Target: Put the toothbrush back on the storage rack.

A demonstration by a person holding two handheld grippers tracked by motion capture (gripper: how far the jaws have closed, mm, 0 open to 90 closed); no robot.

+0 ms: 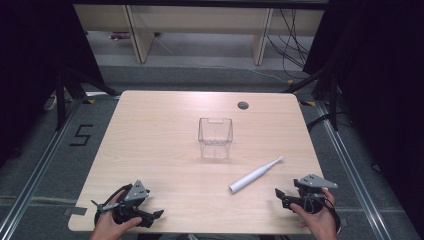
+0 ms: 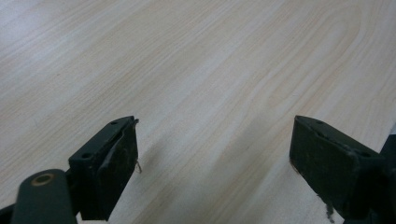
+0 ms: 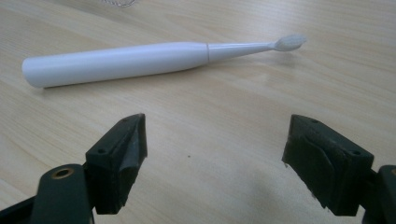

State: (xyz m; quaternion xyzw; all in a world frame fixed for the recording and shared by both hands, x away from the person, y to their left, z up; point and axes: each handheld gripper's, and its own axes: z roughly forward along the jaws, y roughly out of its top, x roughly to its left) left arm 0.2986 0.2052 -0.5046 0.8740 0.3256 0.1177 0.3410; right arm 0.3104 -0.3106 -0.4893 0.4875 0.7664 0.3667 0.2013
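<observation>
One white electric toothbrush [image 1: 256, 174], one clear plastic container [image 1: 215, 137], two handheld grippers, left gripper [image 1: 150, 216] and right gripper [image 1: 280, 196], one wooden table [image 1: 150, 130]

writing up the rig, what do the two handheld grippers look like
Both are black. The left gripper and right gripper each carry a grey three-cornered plate on top. Each has two blocky black jaws with small screw holes, and the pads look worn, with frayed edges. A brass-coloured ring sits in the black body beside one jaw. No sleeves show on the forearms.
</observation>
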